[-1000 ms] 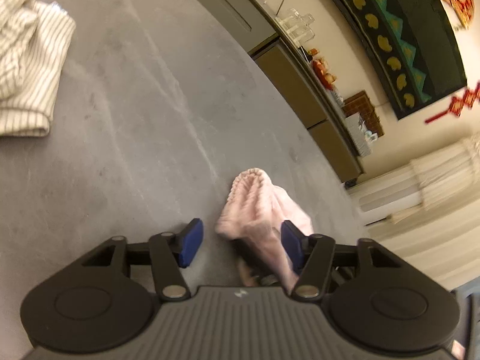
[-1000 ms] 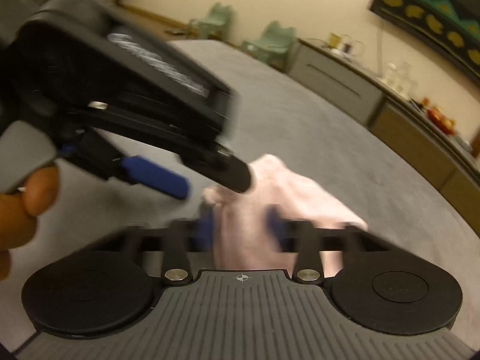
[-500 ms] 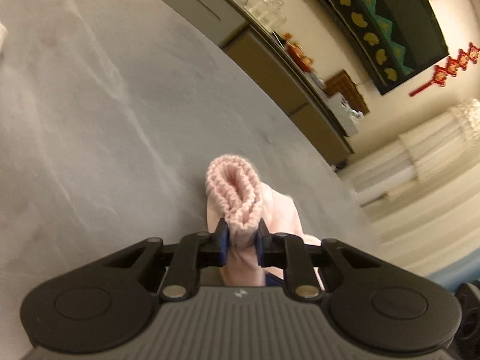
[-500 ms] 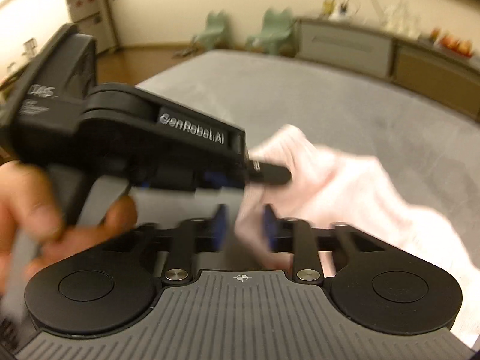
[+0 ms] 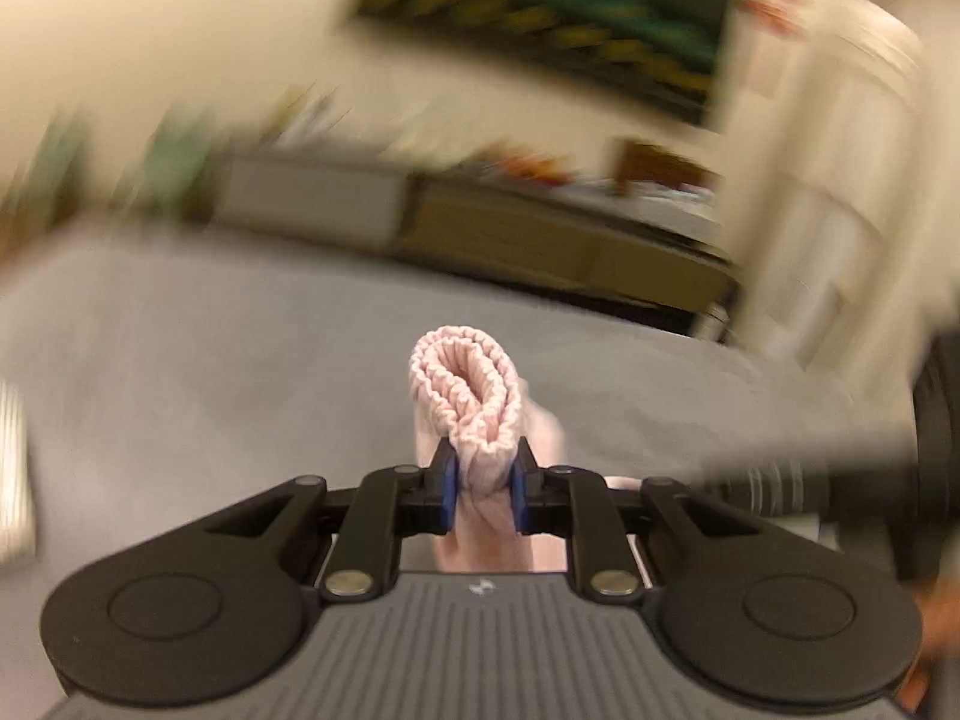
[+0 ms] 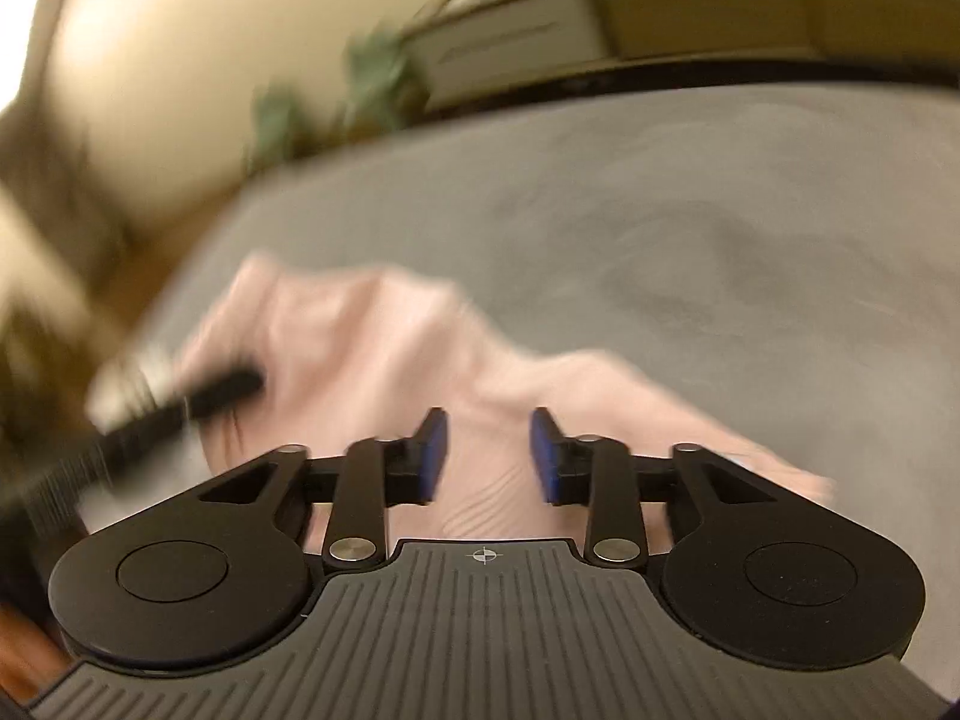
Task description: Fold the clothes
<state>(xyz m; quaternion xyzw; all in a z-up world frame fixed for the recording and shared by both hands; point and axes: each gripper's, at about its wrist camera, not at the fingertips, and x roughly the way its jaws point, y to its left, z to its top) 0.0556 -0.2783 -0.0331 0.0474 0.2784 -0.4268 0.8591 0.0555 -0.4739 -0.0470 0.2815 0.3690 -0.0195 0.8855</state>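
Since the earlier frame the right tool [image 6: 489, 450] has been opened; pink garment [image 6: 384, 348] lies blurred, apparently untouched, between its pads. Its ribbed hem [image 5: 465, 396] is clamped in the left tool [image 5: 482, 483].

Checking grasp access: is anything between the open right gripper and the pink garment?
Nothing visible. The right gripper is open with the pink garment directly between its fingers; the left gripper already pinches the ribbed cuff.

Pale pink garment [image 5: 474, 396] — grey surface [image 5: 180, 360]
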